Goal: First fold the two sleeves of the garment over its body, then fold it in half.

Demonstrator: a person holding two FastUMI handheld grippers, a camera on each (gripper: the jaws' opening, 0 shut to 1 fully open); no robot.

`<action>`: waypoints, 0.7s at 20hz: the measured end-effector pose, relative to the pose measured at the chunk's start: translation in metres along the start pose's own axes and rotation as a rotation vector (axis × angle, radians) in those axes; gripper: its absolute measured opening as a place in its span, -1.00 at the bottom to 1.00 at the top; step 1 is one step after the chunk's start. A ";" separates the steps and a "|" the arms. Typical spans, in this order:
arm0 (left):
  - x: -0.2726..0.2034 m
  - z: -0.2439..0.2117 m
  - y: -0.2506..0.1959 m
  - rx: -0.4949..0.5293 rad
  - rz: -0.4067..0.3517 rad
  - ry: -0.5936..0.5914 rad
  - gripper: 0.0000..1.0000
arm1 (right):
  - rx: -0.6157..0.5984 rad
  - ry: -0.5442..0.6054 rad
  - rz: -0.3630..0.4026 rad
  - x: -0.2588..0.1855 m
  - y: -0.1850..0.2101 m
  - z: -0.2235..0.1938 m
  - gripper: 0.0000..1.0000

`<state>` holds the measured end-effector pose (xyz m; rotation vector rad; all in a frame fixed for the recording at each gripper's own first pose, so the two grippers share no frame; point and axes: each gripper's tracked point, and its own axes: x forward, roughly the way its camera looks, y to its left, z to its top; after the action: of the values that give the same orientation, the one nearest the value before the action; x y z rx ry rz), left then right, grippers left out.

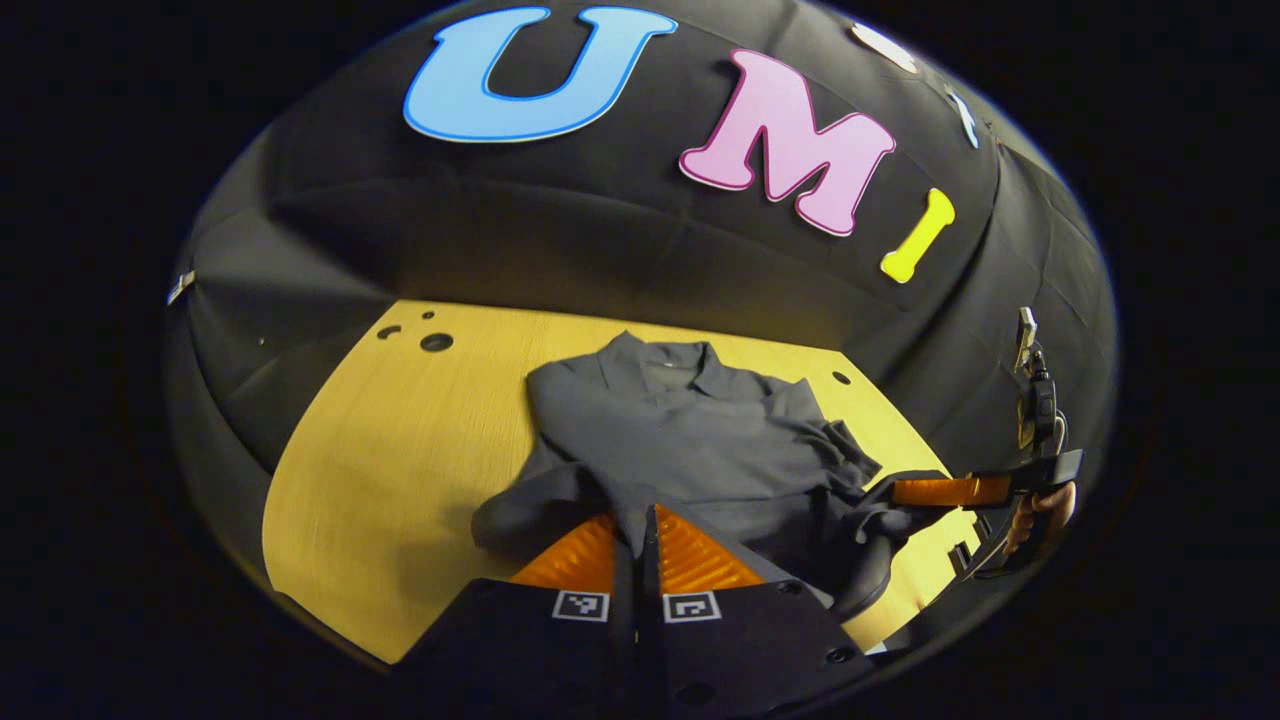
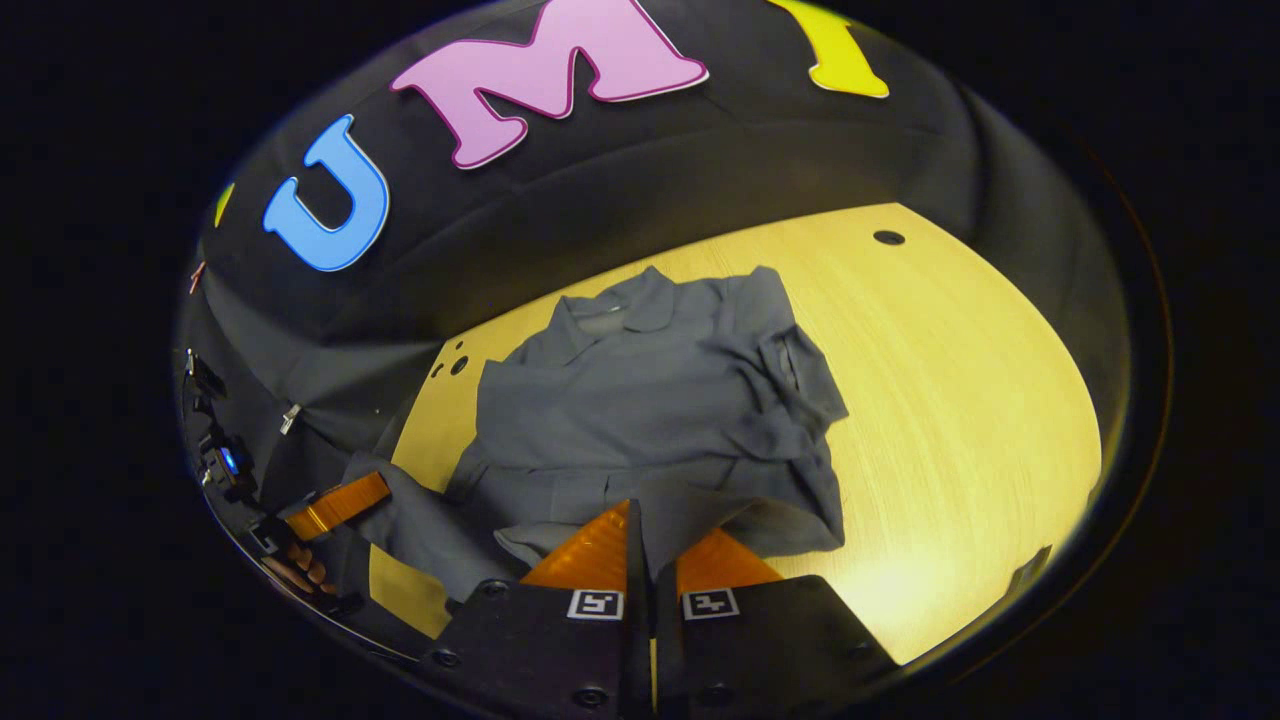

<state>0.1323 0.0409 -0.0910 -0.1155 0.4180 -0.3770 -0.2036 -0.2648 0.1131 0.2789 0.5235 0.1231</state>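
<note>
A: In the left gripper view, we see bare wooden table [image 1: 400, 470] open at the left of the frame, running to its rounded near edge at lower left; small dark holes [image 1: 436, 342] sit at upper left by the black cloth wall.

B: And the dark grey garment [image 1: 690, 430] lies at centre, collar [image 1: 660, 362] toward the wall, its long axis running from us to the wall. The cloth is soft and matte, with rumpled folds bunched on its right side.

A: Our left gripper [image 1: 636, 545] sits at bottom centre, fingers drawn together on the hem, fabric pinched between ribbed pads. At the right edge the other gripper grips the hem's far corner, a hand [image 1: 1045, 510] behind it.

B: In the right gripper view, the left gripper [image 2: 345, 500] shows at lower left, holding cloth. The garment fills the middle, collar at the top.

A: Our right gripper [image 2: 642, 545] at bottom centre is closed on the hem too. To the right, the table spreads wide and bare to its curved edge, glossy under the light.
</note>
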 end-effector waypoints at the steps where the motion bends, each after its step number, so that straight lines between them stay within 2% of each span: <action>1: 0.006 0.009 0.001 0.002 -0.001 -0.012 -0.89 | -0.013 -0.012 -0.001 0.003 -0.002 0.009 -0.87; 9: 0.072 0.093 0.013 -0.017 0.005 -0.110 -0.89 | -0.025 -0.122 -0.010 0.044 -0.013 0.098 -0.87; 14: 0.118 0.129 0.026 -0.008 0.026 -0.151 -0.89 | -0.048 -0.174 -0.017 0.077 -0.015 0.145 -0.87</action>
<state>0.2942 0.0242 -0.0226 -0.1450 0.2716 -0.3384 -0.0631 -0.2986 0.1926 0.2356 0.3495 0.0941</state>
